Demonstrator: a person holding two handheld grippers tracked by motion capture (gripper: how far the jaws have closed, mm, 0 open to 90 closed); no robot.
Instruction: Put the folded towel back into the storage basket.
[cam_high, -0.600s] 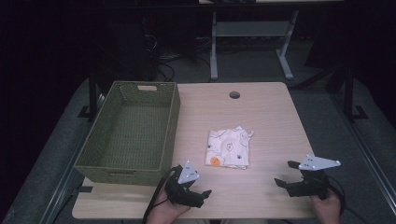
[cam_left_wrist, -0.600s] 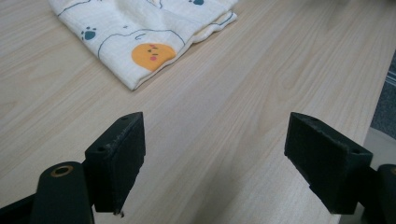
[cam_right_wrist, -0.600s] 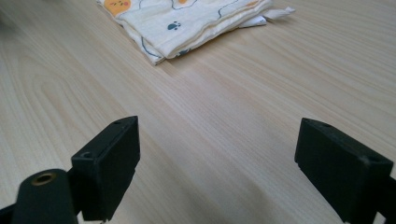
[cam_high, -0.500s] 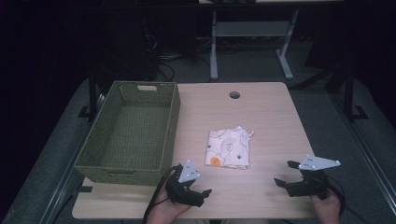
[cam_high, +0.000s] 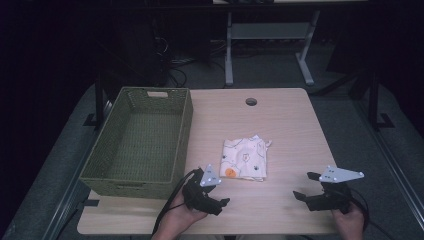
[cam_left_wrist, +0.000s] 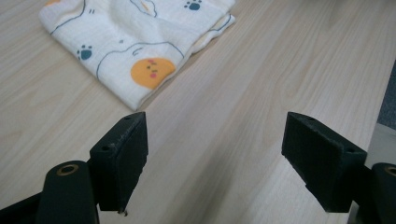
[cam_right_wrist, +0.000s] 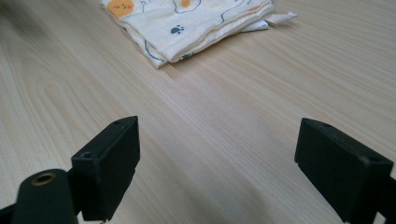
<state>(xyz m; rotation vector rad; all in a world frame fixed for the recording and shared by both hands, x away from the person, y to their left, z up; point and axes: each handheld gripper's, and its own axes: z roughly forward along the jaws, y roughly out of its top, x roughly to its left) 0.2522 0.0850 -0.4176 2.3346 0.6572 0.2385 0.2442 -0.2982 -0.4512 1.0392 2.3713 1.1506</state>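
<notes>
A folded cream cloth (cam_high: 245, 159) printed with paw marks and an orange face lies flat near the middle of the wooden table (cam_high: 290, 125). My left gripper (cam_high: 212, 189) rests at the front edge, just left of and in front of the cloth, held in a hand. In the left gripper view its jaws stand wide apart around bare wood, so the left gripper (cam_left_wrist: 219, 158) is open, with the cloth (cam_left_wrist: 135, 42) just ahead. My right gripper (cam_high: 306, 185) sits at the front right, also open and holding nothing. Its own view shows the right gripper (cam_right_wrist: 219, 163) with the cloth (cam_right_wrist: 187, 23) farther off.
A green woven basket (cam_high: 185, 130) with nothing in it stands along the table's left side. A round cable hole (cam_high: 251, 102) sits at the table's back centre. Desk legs and cables show on the dark floor beyond.
</notes>
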